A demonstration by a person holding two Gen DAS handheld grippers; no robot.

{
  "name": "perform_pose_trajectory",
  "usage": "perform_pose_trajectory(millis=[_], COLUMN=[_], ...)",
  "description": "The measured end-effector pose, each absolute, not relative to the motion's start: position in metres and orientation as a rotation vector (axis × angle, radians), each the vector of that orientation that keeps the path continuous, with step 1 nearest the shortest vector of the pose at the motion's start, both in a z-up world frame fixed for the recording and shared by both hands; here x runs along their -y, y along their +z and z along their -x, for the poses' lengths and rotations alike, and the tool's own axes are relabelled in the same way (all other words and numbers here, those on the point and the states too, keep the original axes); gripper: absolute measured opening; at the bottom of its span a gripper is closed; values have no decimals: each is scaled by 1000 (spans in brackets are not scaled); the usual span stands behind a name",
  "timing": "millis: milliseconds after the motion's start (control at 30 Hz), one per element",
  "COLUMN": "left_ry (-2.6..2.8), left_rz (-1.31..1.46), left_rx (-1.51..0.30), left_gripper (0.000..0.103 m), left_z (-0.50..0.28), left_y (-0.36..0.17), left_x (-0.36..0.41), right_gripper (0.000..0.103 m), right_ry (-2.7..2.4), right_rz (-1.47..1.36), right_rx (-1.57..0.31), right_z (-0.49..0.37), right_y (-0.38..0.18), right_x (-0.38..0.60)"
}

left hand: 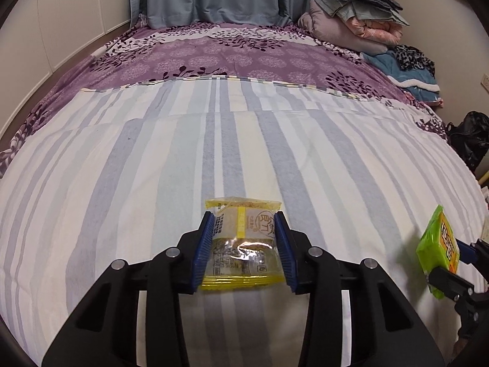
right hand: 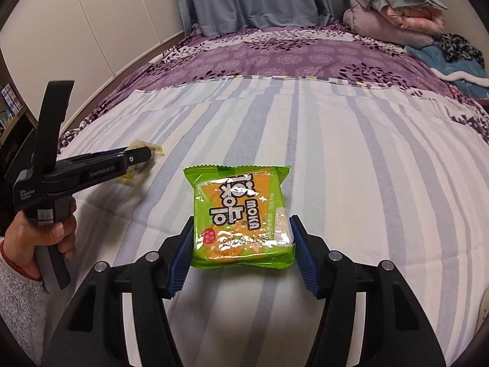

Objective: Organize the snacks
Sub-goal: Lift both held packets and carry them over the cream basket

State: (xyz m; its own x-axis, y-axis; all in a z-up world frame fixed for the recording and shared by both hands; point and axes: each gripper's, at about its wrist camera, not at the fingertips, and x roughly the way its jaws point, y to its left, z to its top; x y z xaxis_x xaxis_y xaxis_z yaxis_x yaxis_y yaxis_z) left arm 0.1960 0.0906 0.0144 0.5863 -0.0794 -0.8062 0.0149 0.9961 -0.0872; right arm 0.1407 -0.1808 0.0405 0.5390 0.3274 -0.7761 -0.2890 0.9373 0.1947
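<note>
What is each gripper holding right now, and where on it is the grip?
The left gripper clamps the yellow snack packet by its two side edges. The right gripper holds the green snack packet by the sides of its near half.

Yellow snack packet (left hand: 243,244) between my left gripper (left hand: 243,246) pads: glossy crinkled plastic film, part clear. Green snack packet (right hand: 243,217) in my right gripper (right hand: 243,252): shiny plastic wrap, glare spots. Gripper arms matt black plastic, bright metal pins; pads (left hand: 203,250) ribbed blue. Below, striped sheet (left hand: 275,153): matt woven cloth, faintly creased.
</note>
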Motion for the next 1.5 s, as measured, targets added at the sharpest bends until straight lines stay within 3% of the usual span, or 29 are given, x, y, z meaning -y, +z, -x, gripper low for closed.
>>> perform_pose_trajectory(millis=[200, 300, 467, 567, 667, 700, 933, 1000, 1067, 1500], left_ry=[-82, -87, -105, -89, -55, -41, -48, -36, -15, -94], left_rz=[55, 72, 65, 17, -2, 2, 65, 52, 38, 19], left_rx=[-933, -935, -926, -929, -943, -948, -1013, -1025, -1033, -992], left_gripper=[41, 29, 29, 33, 53, 55, 55, 52, 40, 39], left_z=[-154, -130, -95, -84, -87, -91, -116, -121, -124, -79], left_y=[28, 33, 47, 49, 44, 42, 26, 20, 15, 49], left_x=[-76, -72, -61, -55, -60, -63, -64, -62, -63, -23], right_gripper=[60, 60, 60, 60, 60, 60, 60, 60, 60, 60], right_ry=[350, 334, 319, 309, 299, 295, 274, 270, 262, 212], right_rz=[-63, -81, -93, -99, -121, -122, -118, -116, -116, -172], right_rx=[-904, -892, -888, -894, -910, -912, -914, -911, -901, -800], right_z=[-112, -92, -66, -51, -39, -36, -19, -16, -13, 6], right_y=[55, 61, 66, 65, 63, 63, 72, 75, 80, 107], right_x=[201, 215, 234, 244, 255, 256, 269, 272, 277, 328])
